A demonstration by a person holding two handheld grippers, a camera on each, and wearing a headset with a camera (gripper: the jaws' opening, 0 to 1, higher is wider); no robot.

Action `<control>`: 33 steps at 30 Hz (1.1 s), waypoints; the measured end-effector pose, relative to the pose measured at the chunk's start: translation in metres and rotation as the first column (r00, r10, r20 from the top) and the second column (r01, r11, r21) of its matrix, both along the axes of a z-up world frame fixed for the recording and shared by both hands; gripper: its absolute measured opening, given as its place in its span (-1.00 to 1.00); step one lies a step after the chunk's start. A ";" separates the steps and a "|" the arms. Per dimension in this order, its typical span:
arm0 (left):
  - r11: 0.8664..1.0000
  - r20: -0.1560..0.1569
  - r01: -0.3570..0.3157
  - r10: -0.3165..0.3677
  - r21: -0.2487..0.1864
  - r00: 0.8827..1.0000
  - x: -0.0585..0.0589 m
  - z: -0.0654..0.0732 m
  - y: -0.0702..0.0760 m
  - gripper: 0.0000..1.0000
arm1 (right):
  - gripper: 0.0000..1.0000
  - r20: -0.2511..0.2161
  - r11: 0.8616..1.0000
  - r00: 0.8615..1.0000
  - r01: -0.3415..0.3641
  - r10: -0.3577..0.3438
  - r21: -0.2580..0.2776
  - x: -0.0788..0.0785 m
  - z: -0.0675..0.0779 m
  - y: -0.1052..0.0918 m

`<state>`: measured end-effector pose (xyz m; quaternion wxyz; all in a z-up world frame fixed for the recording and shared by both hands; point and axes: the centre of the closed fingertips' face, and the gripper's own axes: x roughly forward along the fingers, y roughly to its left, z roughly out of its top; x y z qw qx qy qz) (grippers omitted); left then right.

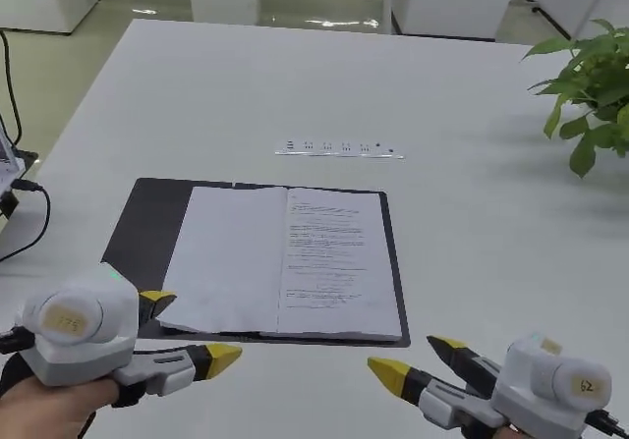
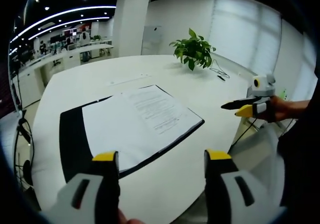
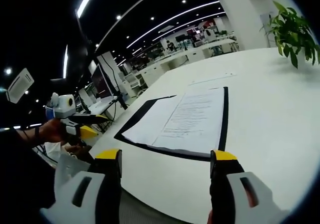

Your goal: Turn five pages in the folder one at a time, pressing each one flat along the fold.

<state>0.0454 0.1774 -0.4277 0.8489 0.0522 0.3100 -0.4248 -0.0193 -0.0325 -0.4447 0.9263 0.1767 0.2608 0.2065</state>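
The print on the right-hand page is too small for us to read, and the left-hand page looks blank. There's a little row of marks on the table past the folder that we can't make out either. The potted plant is cut off at the right edge, and the bottom of the frame chops off part of both hands.

The folder lies open and flat on the white table, dark cover showing round the pages. In the head view the left gripper overlaps its near left corner with one yellow tip; we can't tell if it's touching. The right gripper sits just off the near right corner, clear of it. Both have their jaws spread wide with nothing between them, and in both gripper views the folder lies ahead of the tips.
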 end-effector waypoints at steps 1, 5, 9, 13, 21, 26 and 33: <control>1.000 0.001 0.006 -0.006 0.001 1.000 0.000 0.000 -0.003 0.37 | 0.42 0.000 1.000 1.000 -0.001 0.001 0.007 -0.001 0.000 0.000; 0.999 0.000 0.044 -0.044 0.006 0.999 0.001 0.000 -0.018 0.35 | 0.44 -0.006 1.000 1.000 0.006 -0.006 0.009 -0.003 -0.001 -0.005; 0.997 0.000 0.077 -0.077 0.006 0.997 0.001 0.000 -0.034 0.34 | 0.43 -0.015 1.000 1.000 0.016 -0.016 0.013 -0.004 -0.002 -0.011; 0.993 -0.001 0.116 -0.116 0.014 0.993 0.002 -0.002 -0.049 0.33 | 0.43 -0.013 0.999 0.999 0.031 -0.031 0.023 -0.004 -0.001 -0.017; 0.987 -0.006 0.159 -0.159 0.015 0.987 0.008 -0.006 -0.074 0.29 | 0.41 -0.020 0.998 0.998 0.058 -0.057 0.039 -0.006 -0.005 -0.027; 0.983 -0.013 0.181 -0.181 0.010 0.983 0.010 -0.009 -0.092 0.27 | 0.41 -0.026 0.997 0.997 0.068 -0.067 0.042 -0.007 -0.008 -0.030; 0.975 -0.022 0.223 -0.223 0.007 0.975 0.014 -0.014 -0.123 0.25 | 0.40 -0.032 0.997 0.997 0.066 -0.064 0.047 -0.006 -0.011 -0.030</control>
